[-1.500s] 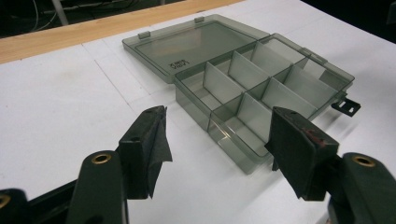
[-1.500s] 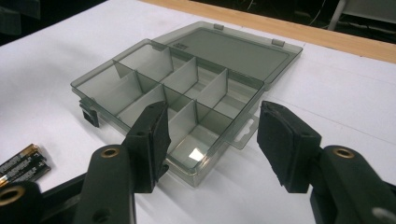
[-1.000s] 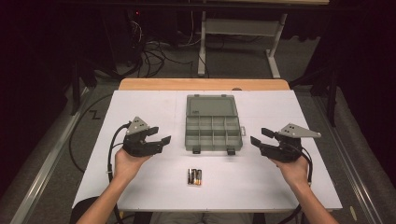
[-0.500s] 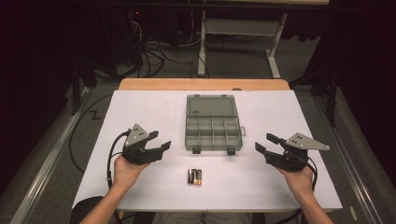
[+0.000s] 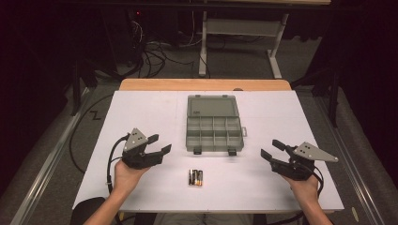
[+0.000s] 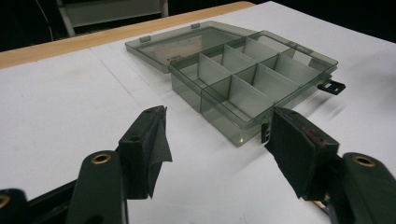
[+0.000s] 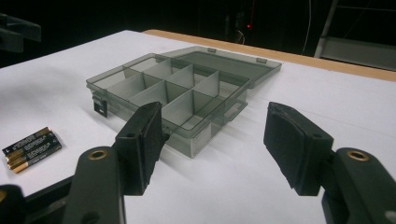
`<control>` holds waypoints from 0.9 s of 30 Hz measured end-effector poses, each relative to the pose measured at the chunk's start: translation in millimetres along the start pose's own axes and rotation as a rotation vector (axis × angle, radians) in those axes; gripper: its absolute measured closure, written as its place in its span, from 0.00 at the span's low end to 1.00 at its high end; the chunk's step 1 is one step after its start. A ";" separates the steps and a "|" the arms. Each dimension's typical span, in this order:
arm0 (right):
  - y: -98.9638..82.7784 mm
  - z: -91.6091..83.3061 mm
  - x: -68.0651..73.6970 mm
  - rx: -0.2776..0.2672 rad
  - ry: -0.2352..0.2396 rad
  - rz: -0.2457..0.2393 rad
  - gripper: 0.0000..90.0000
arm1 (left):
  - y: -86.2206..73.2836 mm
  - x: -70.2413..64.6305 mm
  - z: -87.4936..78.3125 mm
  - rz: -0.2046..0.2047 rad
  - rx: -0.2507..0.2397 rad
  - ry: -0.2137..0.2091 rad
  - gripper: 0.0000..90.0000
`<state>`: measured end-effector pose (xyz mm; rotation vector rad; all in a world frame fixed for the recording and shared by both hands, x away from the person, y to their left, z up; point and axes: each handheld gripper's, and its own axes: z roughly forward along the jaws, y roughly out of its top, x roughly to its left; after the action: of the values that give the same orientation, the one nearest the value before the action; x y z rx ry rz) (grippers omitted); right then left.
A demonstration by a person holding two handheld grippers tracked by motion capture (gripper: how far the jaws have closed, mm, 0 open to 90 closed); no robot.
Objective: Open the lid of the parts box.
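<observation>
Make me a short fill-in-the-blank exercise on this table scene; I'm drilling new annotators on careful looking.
1. The lid of the compartment box lies ____, flat on the table behind the tray.
2. The batteries lie on the white table between the box and the ____.
3. The left gripper holds ____ between its fingers.
4. The right gripper has just been opening and now stands ____.

Missing words: open; person; nothing; open

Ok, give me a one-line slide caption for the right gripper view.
Open right gripper facing an open, empty compartment box, batteries lying on the white table.
</observation>
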<state>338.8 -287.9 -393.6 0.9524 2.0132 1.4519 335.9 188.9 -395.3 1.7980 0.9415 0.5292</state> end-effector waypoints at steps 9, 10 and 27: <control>-10.1 -5.6 -1.8 -0.038 -0.004 0.011 0.41 | -10.7 1.1 -2.8 -0.001 -0.008 0.003 0.40; -11.6 -6.3 -1.8 -0.039 -0.006 0.015 0.41 | -12.8 1.3 -4.1 0.001 -0.012 0.006 0.40; -22.5 -15.8 -0.7 -0.117 -0.060 0.015 0.41 | -32.0 2.4 -11.7 -0.010 -0.030 -0.002 0.40</control>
<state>322.1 -302.6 -409.8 0.9520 1.8613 1.5131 317.5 203.9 -419.9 1.7660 0.9359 0.5330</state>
